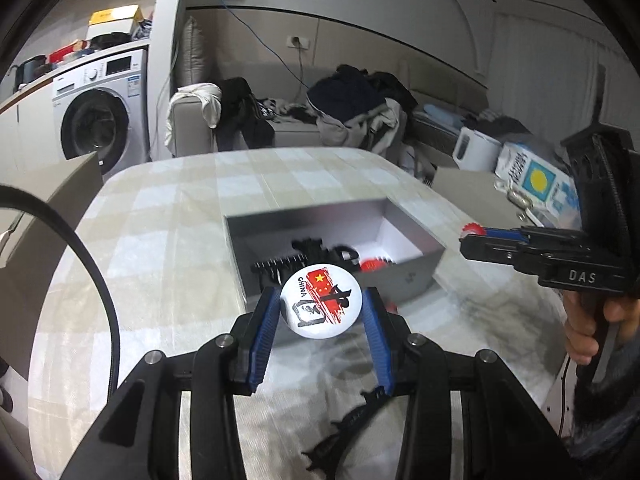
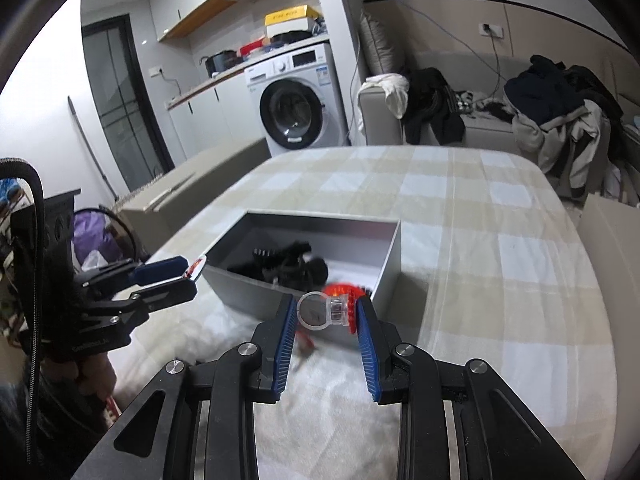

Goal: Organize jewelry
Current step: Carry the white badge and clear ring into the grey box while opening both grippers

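My left gripper (image 1: 321,302) is shut on a round white badge (image 1: 320,300) printed with "CHINA" and a red flag, held above the near edge of an open grey box (image 1: 416,276). Black hair clips (image 1: 280,266) and a red piece (image 1: 372,266) lie in the box. My right gripper (image 2: 326,306) is shut on a clear plastic ring (image 2: 314,314) with a red toothed top, just in front of the grey box (image 2: 248,288). Each gripper shows in the other view: the right gripper (image 1: 470,240) at the right, the left gripper (image 2: 190,274) at the left with the badge's edge (image 2: 198,266).
The box stands on a table with a checked cloth (image 2: 500,260). A black hair claw (image 1: 348,428) lies on the cloth under the left gripper, and a small red item (image 2: 304,340) under the right. Beyond are a washing machine (image 2: 296,108), a sofa with clothes (image 1: 352,108) and a white kettle (image 1: 476,150).
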The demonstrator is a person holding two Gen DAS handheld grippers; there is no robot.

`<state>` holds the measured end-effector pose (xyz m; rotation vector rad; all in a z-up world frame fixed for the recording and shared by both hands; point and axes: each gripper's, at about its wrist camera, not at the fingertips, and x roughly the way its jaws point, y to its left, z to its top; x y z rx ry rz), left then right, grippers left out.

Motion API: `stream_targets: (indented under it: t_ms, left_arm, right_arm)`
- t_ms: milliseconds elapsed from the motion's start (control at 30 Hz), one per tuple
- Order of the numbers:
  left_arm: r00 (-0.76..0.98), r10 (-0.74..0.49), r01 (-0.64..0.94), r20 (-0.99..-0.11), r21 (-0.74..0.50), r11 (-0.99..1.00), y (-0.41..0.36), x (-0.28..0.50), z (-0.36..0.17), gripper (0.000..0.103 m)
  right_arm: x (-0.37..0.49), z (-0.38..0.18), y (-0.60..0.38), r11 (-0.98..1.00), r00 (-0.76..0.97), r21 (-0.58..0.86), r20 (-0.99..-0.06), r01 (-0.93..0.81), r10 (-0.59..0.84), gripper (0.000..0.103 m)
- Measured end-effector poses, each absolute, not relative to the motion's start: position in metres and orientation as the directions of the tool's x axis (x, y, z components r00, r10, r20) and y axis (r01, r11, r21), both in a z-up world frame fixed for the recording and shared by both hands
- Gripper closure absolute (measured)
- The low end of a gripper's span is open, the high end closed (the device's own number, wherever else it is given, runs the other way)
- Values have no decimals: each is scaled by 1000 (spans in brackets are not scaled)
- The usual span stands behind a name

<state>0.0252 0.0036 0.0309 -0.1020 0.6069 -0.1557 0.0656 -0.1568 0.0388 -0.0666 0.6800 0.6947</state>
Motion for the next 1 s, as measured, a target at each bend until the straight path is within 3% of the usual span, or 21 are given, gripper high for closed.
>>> stream_targets:
  t_ms: [467, 1000]
  left_arm:
    - [843, -150, 99, -517, -126, 987, 5, 63, 46, 67]
    - [819, -120, 72, -562, -106, 992, 10, 70, 30, 67]
  right_arm:
    - [101, 52, -132, 758, 566, 170, -568, -630, 598, 74]
    - [121, 25, -139, 785, 547, 227, -607, -577, 577, 74]
